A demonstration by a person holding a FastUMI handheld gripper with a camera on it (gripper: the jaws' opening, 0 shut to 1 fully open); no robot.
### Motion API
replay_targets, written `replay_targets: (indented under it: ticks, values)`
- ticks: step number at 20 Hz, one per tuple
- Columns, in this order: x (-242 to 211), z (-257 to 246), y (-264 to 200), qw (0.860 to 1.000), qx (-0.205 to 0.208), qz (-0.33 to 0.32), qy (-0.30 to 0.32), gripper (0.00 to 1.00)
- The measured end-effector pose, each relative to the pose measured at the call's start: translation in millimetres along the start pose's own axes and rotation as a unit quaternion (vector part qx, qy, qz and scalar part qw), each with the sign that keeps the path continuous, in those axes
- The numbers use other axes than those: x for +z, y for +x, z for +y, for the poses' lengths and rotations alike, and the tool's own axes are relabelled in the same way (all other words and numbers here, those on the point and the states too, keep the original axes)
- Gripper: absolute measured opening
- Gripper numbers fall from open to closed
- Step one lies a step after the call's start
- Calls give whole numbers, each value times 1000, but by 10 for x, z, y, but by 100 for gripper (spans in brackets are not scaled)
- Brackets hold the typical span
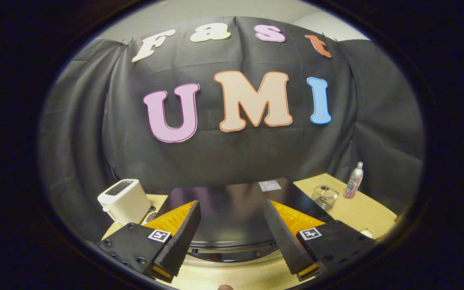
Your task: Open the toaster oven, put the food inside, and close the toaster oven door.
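The toaster oven (232,229) is a glossy black box right below and ahead of me, and I look down on its top, which carries a small white sticker (269,185). Its door is hidden from here. My gripper (232,202) hovers over the oven's near edge, open, with a wide gap and nothing between the fingers. A small pale round item (367,233), possibly the food, lies on the table beside the right finger; it is too small to tell.
A white pop-up toaster (124,200) stands on the wooden table (361,209) left of the oven. To the oven's right sit a clear glass jar (325,197) and a white spray bottle (354,181). Black cloth walls the booth behind.
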State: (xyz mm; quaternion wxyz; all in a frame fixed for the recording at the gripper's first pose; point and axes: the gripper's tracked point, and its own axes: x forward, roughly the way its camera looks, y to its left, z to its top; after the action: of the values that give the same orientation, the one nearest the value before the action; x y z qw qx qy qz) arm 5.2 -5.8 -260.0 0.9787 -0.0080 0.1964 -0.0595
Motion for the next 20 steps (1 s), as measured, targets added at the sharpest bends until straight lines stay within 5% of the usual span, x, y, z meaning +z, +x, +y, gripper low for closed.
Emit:
replay_targets:
  ticks: [11,20]
  values:
    - [-486,147,33,998,12,37,-48,99]
    - [-614,130,-132,999,25,28,-25,100]
